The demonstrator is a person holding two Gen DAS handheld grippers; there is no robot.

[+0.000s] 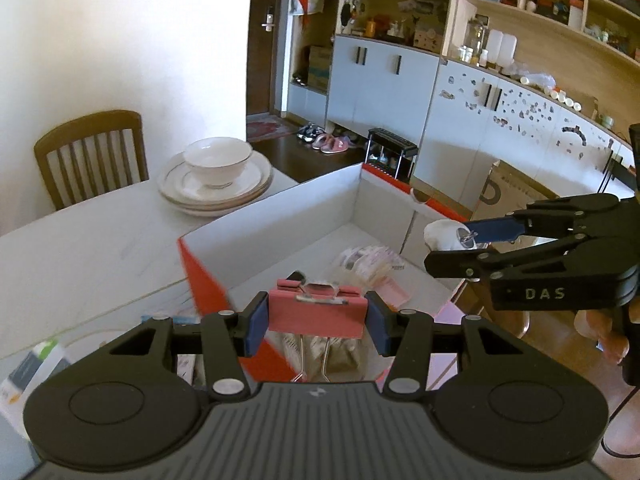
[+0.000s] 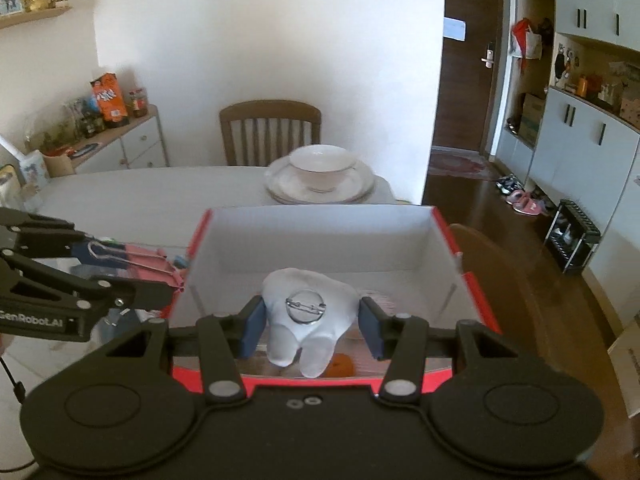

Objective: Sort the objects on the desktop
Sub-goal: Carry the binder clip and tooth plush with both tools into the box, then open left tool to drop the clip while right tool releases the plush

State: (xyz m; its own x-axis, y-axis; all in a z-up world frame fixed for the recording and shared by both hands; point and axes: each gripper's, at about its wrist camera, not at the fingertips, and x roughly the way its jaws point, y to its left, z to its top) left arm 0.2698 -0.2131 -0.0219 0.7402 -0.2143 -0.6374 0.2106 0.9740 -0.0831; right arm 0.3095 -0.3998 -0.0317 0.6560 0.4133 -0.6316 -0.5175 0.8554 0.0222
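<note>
My left gripper (image 1: 317,320) is shut on a pink binder clip (image 1: 316,311), held above the near left rim of an open red box with a white inside (image 1: 280,216). The clip also shows in the right wrist view (image 2: 140,262), left of the box (image 2: 320,236). My right gripper (image 2: 311,326) is shut on a white tooth-shaped plush with a round metal pin badge (image 2: 308,312), held over the box's near edge. The left wrist view shows that gripper (image 1: 460,242) with the plush (image 1: 444,234) at the box's right side.
Packets and papers (image 1: 372,264) lie in the box, and an orange item (image 2: 340,365) near its front wall. Stacked plates with a white bowl (image 2: 320,178) stand behind the box. A wooden chair (image 2: 270,130) is at the table's far side. Small items (image 1: 36,364) lie left.
</note>
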